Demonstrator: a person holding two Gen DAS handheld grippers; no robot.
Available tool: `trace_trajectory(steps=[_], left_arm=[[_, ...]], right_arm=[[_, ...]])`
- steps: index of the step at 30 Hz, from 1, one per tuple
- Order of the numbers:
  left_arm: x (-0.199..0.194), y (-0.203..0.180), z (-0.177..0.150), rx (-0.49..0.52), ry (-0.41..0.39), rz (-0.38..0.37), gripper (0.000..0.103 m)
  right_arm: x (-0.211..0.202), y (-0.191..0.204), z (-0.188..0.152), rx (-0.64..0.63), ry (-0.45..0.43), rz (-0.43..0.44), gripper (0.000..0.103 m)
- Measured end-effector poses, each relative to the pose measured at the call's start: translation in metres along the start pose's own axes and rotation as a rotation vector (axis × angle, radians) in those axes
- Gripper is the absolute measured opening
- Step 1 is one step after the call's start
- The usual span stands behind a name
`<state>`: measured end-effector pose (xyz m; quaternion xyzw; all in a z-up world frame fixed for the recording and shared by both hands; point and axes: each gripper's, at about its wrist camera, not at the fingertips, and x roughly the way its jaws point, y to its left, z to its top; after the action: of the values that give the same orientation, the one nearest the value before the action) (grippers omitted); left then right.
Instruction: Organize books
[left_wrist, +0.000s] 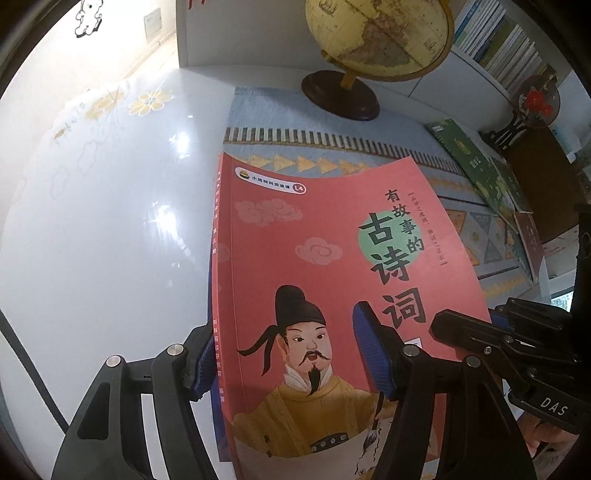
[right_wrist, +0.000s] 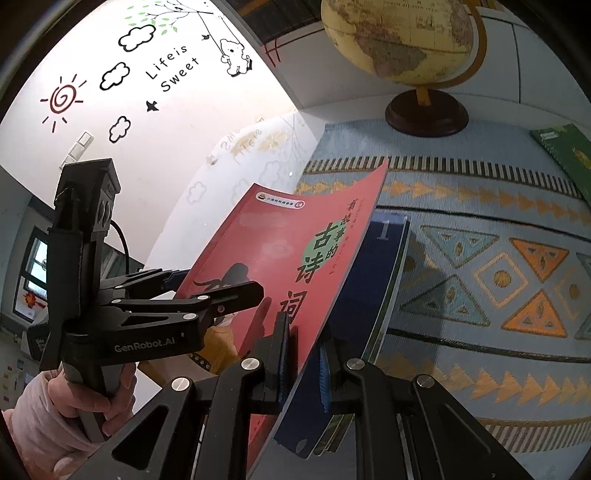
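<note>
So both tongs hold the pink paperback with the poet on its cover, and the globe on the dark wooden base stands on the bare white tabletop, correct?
Not quite. The globe on the dark wooden base stands on the blue patterned woven mat, not on bare tabletop; the right wrist view shows it. Both the left tongs and right tongs do hold the pink paperback.

The book stack (right_wrist: 351, 295) is tilted above the patterned mat (right_wrist: 480, 258), which covers the tabletop (left_wrist: 110, 221) toward its right side. The left gripper (left_wrist: 284, 354) straddles the stack's spine edge, one finger on the front cover; the right gripper (right_wrist: 304, 365) clamps the opposite edge. Behind, at the mat's far edge, stands a globe (left_wrist: 376, 37). More books (left_wrist: 480, 170) lie along the mat's right edge, and a shelf of books (left_wrist: 498, 40) rises behind them at the far right corner
</note>
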<state>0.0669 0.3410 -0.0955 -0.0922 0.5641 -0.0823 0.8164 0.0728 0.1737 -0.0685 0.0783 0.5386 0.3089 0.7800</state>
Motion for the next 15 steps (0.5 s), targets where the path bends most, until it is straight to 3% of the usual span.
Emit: trace_trajectory(steps=[15], left_arm=[[0.019,0.006,-0.012,0.002,0.030,-0.015,0.063]], right_arm=[[0.028,-0.018,-0.014,0.091,0.026,-0.019,0.015]])
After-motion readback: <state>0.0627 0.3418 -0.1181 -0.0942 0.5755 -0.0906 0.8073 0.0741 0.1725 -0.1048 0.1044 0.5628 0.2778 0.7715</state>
